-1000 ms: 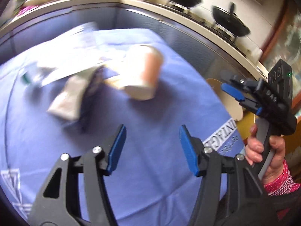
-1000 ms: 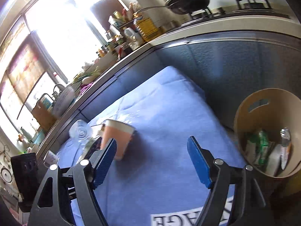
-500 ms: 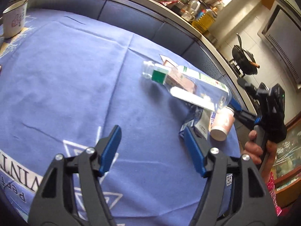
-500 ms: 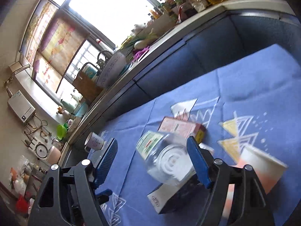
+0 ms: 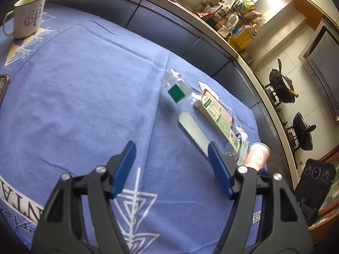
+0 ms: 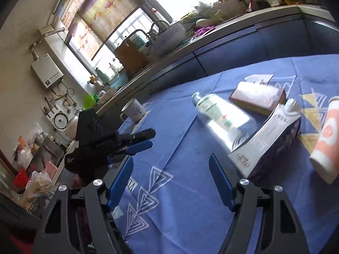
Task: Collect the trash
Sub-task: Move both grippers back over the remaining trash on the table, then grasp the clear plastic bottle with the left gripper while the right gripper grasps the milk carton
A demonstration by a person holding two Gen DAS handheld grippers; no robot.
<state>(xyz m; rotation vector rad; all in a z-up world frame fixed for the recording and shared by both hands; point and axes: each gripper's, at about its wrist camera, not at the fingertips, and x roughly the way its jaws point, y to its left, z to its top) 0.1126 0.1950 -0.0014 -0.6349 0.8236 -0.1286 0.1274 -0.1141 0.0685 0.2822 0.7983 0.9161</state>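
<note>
The big blue tablecloth (image 5: 84, 97) now fills both views, where a second ago the bin showed. The clear bottle (image 5: 190, 114) lies in the middle. Boxes (image 6: 267, 139) and a pink cup (image 6: 326, 135) lie right beside the bottle. Left tongs (image 5: 170, 169) and right tongs (image 6: 171, 182) are wide apart, empty, ready to pick trash.

- The worktop (image 5: 74, 105) is covered by a blue cloth with white and yellow triangle prints.
- A clear plastic bottle (image 5: 190, 114) lies on its side, uncapped.
- A flat carton (image 6: 257, 96) lies just beside the bottle.
- A white-and-dark box (image 6: 267, 139) lies against the bottle's base.
- A pink paper cup (image 6: 326, 139) lies tipped over.
- A white mug (image 5: 27, 19) stands upright, well apart.
</note>
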